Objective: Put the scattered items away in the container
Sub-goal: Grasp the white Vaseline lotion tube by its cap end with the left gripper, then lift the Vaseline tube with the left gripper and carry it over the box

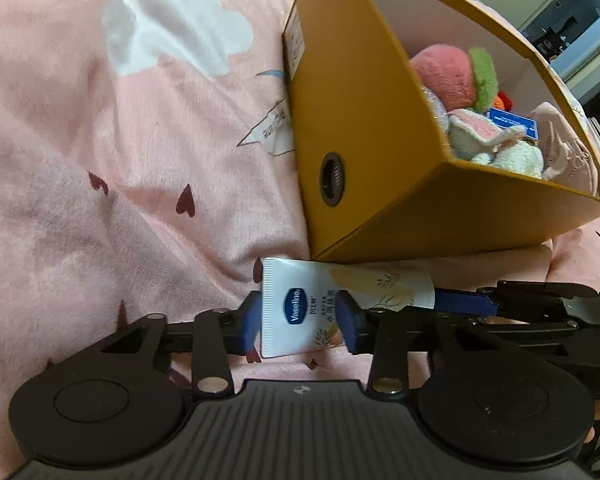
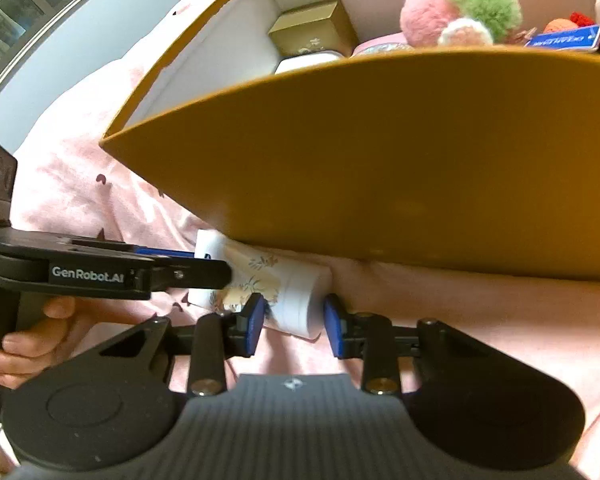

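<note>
Left hand-held gripper (image 1: 300, 322) astride Vaseline tube (image 1: 300, 312) crimped end, right hand-held gripper (image 2: 294, 322) astride its cap; pad contact unclear. Lying on pink bedspread (image 1: 100, 160) against yellow box (image 1: 380, 160).

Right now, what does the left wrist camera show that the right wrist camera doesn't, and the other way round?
Only the left wrist view shows the round hole in the box's end wall and the tube's blue Vaseline logo. Only the right wrist view shows a gold box inside, the tube's cap end and a hand gripping the other tool. Both show the yellow box, the tube beside it and the pink blanket.
</note>
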`<state>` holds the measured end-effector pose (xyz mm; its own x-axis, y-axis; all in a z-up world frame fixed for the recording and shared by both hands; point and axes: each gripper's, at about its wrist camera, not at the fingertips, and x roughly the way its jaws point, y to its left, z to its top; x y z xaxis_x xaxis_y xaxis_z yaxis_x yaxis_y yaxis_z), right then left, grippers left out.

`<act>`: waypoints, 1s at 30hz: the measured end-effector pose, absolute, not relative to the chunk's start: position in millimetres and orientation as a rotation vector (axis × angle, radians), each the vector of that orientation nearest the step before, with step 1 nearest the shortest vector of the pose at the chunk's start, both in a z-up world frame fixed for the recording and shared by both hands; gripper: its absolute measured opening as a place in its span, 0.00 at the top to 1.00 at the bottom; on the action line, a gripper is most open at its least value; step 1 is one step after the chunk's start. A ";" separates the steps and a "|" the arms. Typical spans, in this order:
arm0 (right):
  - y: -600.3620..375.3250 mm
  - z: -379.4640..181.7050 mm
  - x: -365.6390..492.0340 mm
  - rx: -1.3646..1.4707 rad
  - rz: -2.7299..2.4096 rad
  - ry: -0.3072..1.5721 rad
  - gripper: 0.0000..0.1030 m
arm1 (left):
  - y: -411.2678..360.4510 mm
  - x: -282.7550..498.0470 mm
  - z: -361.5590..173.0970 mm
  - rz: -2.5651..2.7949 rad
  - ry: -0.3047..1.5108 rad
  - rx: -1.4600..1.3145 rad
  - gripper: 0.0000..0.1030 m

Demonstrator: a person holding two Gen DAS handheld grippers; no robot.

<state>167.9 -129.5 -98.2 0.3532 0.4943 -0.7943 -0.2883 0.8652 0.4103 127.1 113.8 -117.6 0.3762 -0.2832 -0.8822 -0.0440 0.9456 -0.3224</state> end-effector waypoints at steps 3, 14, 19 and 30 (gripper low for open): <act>-131.4 -94.9 164.7 0.196 0.499 1.096 0.67 | 108.0 123.9 -106.8 -0.172 1.146 -0.290 0.59; -148.3 -85.4 154.6 0.199 0.450 1.088 0.66 | 88.3 102.4 -58.7 -0.292 0.992 -0.267 0.75; -156.2 -81.8 151.1 0.208 0.416 1.075 0.66 | 80.6 105.4 -62.2 -0.306 1.001 -0.279 0.79; -161.7 -83.4 151.6 0.219 0.395 1.074 0.66 | 71.8 98.7 -51.2 -0.299 0.965 -0.277 0.98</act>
<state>151.6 -161.7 -83.4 0.4163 0.4160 -0.8085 -0.2066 0.9092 0.3614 98.7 71.8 -51.2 0.5348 -0.3693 -0.7600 0.1260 0.9242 -0.3605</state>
